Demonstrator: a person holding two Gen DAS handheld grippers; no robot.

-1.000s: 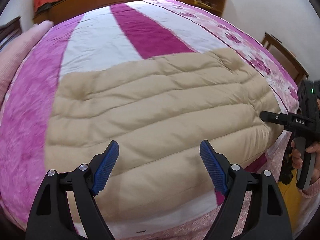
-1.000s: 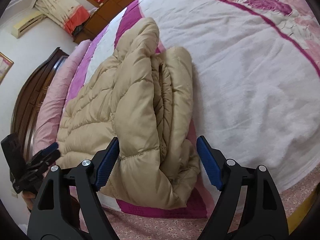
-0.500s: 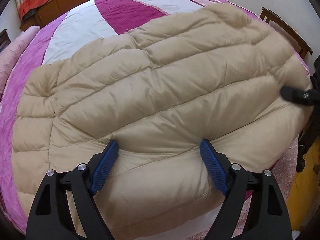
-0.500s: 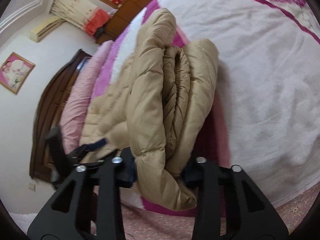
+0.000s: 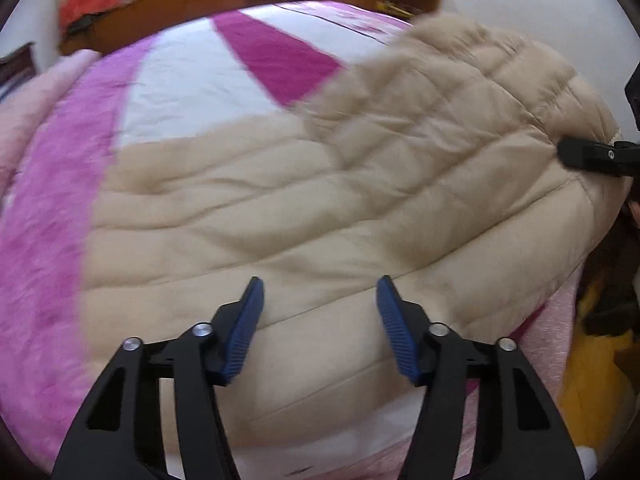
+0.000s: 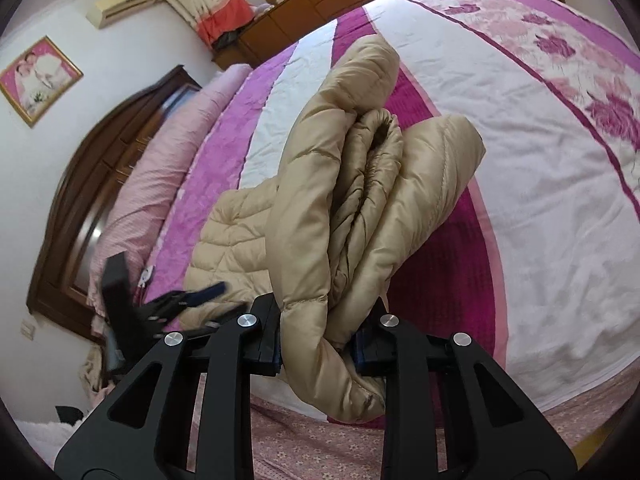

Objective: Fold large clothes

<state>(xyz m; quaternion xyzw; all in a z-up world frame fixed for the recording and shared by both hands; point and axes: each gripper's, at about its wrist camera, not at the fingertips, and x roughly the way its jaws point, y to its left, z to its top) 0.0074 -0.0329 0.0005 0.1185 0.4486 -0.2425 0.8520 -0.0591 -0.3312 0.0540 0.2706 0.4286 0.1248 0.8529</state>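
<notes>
Across the striped bedspread [image 6: 540, 128] near the bed's edge lay the beige puffer jacket [image 5: 280, 208], my right gripper [image 6: 320, 350] pinching its bunched end, my left gripper [image 5: 318, 300] just narrowing, pads apart over it.

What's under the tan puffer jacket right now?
The tan puffer jacket lies on the striped pink, magenta and white bedspread, which shows around it. Its right end is lifted in the right gripper. Whatever lies beneath its middle is covered.
</notes>
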